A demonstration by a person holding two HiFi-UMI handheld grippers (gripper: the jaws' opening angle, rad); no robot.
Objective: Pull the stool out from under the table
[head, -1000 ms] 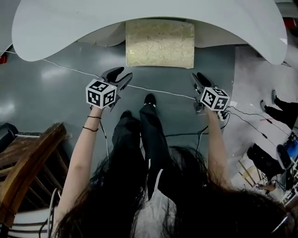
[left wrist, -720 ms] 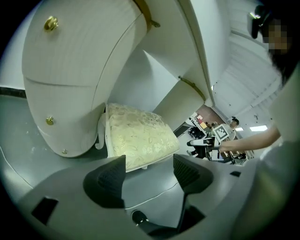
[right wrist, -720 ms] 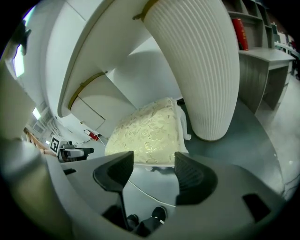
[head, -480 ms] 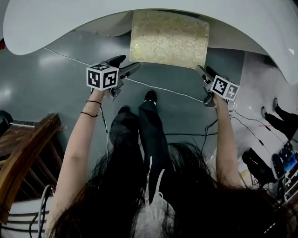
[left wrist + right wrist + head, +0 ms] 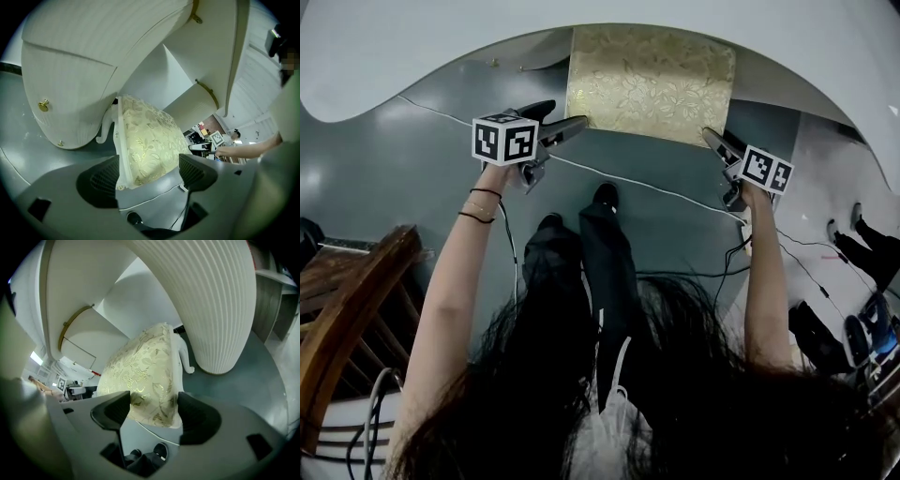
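**A:** Stool [image 5: 649, 80] sits upper centre, its far side tucked under the table [image 5: 412, 47], whose pale curved edge sweeps across the whole top of the frame.

**B:** Which way does the seat's long axis run?

**A:** Left to right, with the near long edge facing the person. The left gripper [image 5: 558, 122] is just beside the near left corner and the right gripper [image 5: 718, 142] just beside the near right one. I'd call them about equally close.

**B:** Any grip yet?

**A:** None. Both sets of jaws have just been opening and stand wide. Each gripper view shows a seat corner between the pads, with neither pad pressing on it.

**B:** So close on the corners, then draw toward the bottom of the frame?

**A:** That's my read. Mind the cable [image 5: 656, 187] crossing the floor just below the stool.
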